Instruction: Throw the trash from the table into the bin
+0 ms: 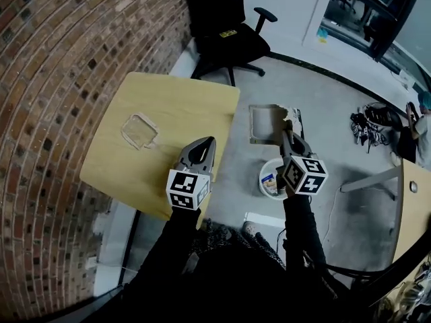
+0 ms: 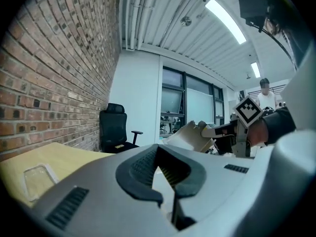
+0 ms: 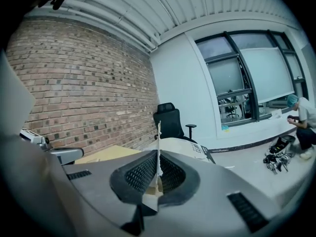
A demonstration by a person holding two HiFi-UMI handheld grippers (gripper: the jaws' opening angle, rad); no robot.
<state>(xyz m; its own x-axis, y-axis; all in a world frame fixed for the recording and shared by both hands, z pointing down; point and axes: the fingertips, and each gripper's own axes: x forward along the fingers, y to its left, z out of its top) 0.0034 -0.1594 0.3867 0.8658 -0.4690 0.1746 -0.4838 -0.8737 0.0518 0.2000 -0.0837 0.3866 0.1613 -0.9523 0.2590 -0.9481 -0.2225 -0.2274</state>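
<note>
A flat cardboard box [image 1: 268,121] hangs over the floor, above and just beyond the white bin [image 1: 264,171], with my right gripper [image 1: 288,129] shut on its edge. That thin edge stands upright between the pads [image 3: 143,171] in the right gripper view, where the box [image 3: 183,146] spreads out beyond the right gripper [image 3: 158,154]. My left gripper [image 1: 205,143] hovers at the wooden table's [image 1: 182,99] right edge, its jaws meeting at the tips with nothing between them [image 2: 158,149]. A clear plastic container [image 1: 139,130] lies on the table's left side. The bin holds some trash.
A black office chair [image 1: 225,36] stands beyond the table by the brick wall. At the right are a second table [image 1: 414,207], a heap of gear on the floor [image 1: 370,123] and a person [image 1: 423,123]. A white sheet [image 1: 264,219] lies on the floor near the bin.
</note>
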